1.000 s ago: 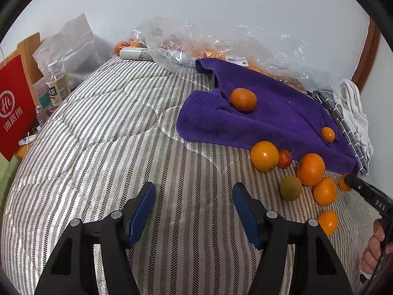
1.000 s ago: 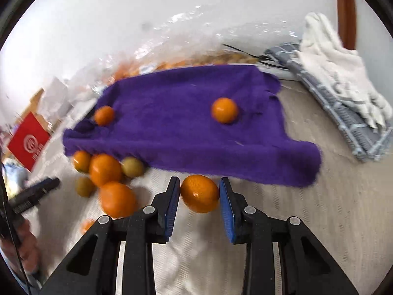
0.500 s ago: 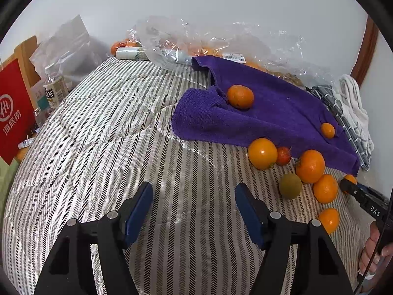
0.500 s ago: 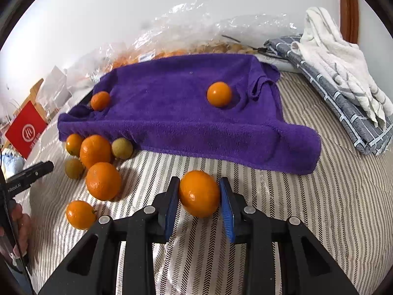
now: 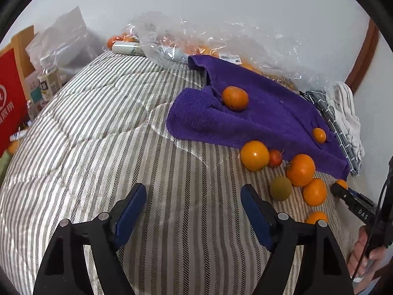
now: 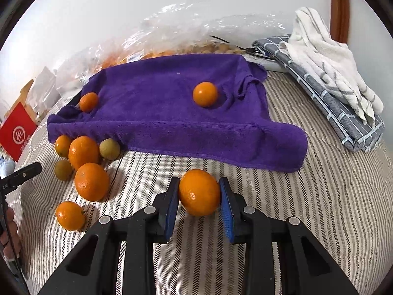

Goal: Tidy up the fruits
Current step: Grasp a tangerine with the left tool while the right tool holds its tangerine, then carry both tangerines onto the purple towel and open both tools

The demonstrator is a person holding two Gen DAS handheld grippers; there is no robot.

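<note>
Striped bedding (image 5: 122, 127) lies bare beneath spread left fingers (image 5: 132, 204); right fingers (image 6: 172, 204) clamp an orange (image 6: 199, 191).

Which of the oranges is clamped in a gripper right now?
The round orange between the right gripper's blue pads, in front of the purple towel; the others lie loose.

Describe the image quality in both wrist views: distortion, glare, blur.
Left wrist: fisheye bends the striped bedcover; black corners; glare on the plastic bags; sharp. Right wrist: same curvature; the orange in the right gripper is crisp; soft shadows.
</note>
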